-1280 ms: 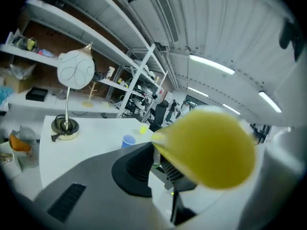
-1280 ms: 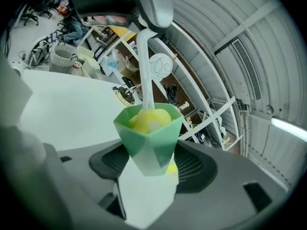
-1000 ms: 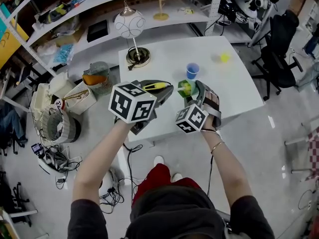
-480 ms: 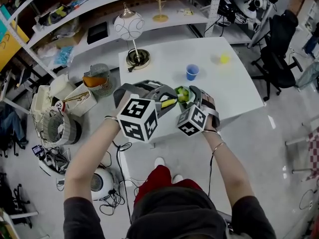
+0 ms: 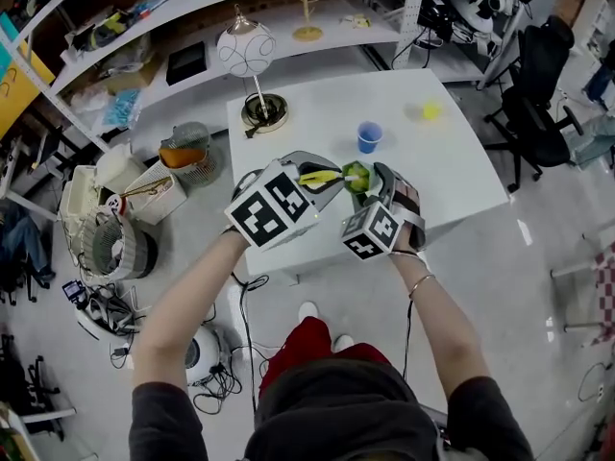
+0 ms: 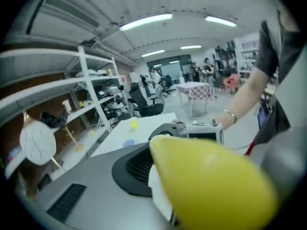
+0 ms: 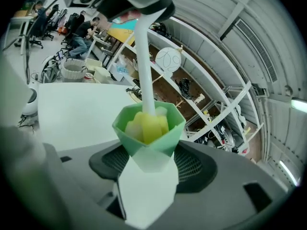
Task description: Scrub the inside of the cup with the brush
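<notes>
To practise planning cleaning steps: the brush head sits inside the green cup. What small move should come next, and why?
Probably swirl the brush round inside the green cup: its yellow sponge head sits within the rim, the right gripper clamps the cup and the left gripper grips the handle, so only rubbing remains.

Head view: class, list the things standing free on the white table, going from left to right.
Lamp → blue cup → small yellow object. Left out: the green cup and the brush, which are held up, not standing.
</notes>
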